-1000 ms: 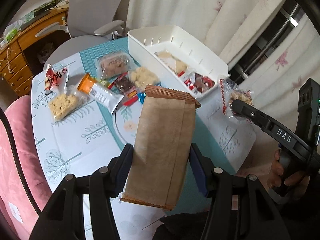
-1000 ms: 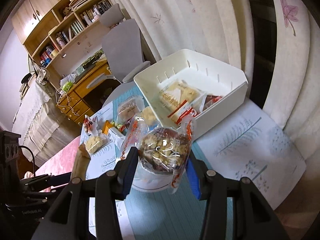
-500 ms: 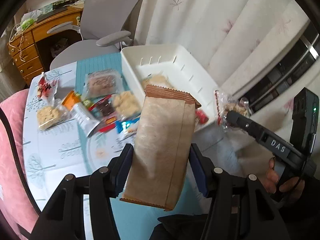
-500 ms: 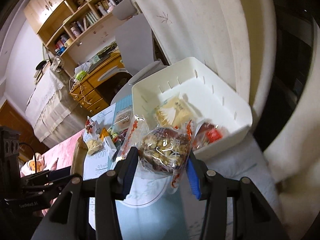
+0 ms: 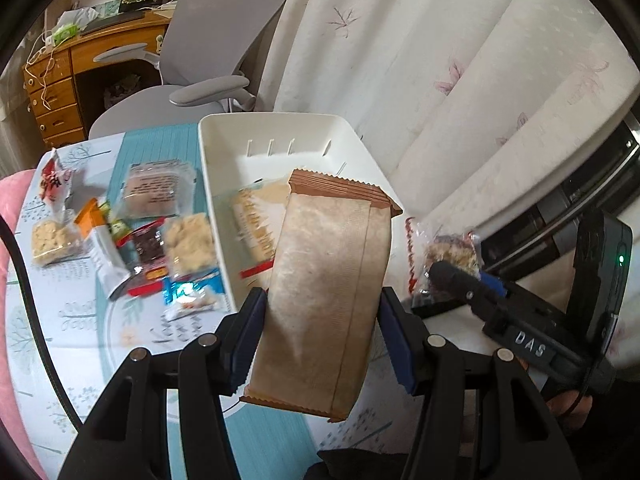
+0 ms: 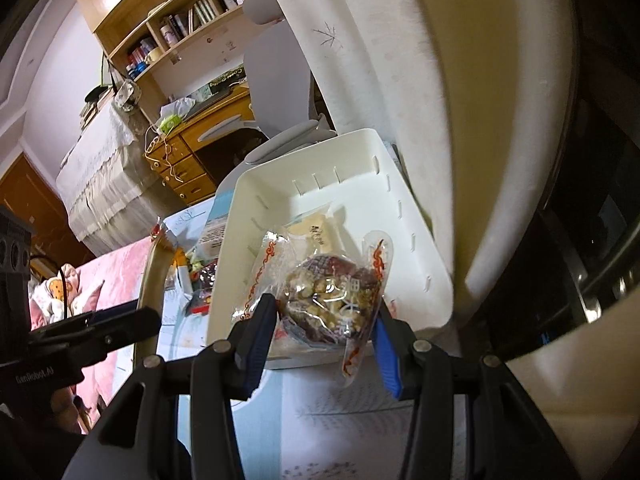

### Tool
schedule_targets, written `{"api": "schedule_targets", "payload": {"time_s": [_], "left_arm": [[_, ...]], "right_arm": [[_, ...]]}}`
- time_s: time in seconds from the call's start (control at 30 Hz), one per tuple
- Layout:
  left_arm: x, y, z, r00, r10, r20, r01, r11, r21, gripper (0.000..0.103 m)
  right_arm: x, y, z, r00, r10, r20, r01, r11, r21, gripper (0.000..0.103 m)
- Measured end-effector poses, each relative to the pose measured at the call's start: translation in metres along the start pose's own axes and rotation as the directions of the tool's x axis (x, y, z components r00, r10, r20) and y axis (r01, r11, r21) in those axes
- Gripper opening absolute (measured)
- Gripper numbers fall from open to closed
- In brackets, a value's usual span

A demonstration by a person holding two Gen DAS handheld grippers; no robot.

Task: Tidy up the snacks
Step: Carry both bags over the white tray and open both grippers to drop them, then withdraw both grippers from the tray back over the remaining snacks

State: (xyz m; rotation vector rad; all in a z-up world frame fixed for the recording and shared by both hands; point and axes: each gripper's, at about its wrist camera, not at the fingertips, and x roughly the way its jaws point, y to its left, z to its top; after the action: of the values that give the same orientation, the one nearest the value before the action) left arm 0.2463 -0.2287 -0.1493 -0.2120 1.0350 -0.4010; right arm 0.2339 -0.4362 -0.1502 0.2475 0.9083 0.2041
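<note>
My left gripper (image 5: 322, 332) is shut on a tall brown paper snack packet (image 5: 324, 292), held upright over the near corner of the white bin (image 5: 280, 128). My right gripper (image 6: 324, 332) is shut on a clear packet of nut-stuffed dates (image 6: 332, 296), just in front of the white bin (image 6: 412, 224). In the left wrist view that same date packet (image 5: 444, 252) shows at the right, off the bin's right side. A pale wrapped snack (image 5: 256, 220) lies inside the bin. Several loose snack packets (image 5: 148, 240) lie on the table left of it.
The table carries a leaf-print cloth (image 5: 48, 316) and a teal mat (image 5: 156, 148). A grey office chair (image 5: 216, 40) and a wooden desk (image 5: 60, 76) stand behind it. White curtains (image 5: 440, 80) hang right behind the bin. A pink seat (image 5: 8, 320) edges the left.
Both grippers have swung toward the bin, each keeping its packet. The bin now sits closer and more central, and the loose snacks have slid to the left of the views.
</note>
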Motion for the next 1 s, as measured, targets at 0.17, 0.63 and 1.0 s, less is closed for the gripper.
{"api": "schedule_targets", "payload": {"time_s": [0.17, 0.63, 1.0], "left_arm": [[0.014, -0.011, 0.01, 1.0, 0.004, 0.008, -0.004, 1.0, -0.017, 0.056], [0.006, 0.016, -0.005, 0.998, 0.065, -0.024, -0.067, 0.989, -0.135, 0.074], [-0.022, 0.075, -0.054, 0.992, 0.109, -0.063, -0.121, 0.965, -0.234, 0.074]], "right_arm": [[0.006, -0.008, 0.007, 1.0, 0.005, -0.012, -0.006, 0.999, -0.038, 0.047], [0.025, -0.022, 0.002, 0.992, 0.06, -0.108, -0.054, 0.997, 0.059, 0.064], [0.03, 0.011, -0.015, 0.982, 0.103, -0.159, -0.09, 0.992, 0.086, 0.064]]}}
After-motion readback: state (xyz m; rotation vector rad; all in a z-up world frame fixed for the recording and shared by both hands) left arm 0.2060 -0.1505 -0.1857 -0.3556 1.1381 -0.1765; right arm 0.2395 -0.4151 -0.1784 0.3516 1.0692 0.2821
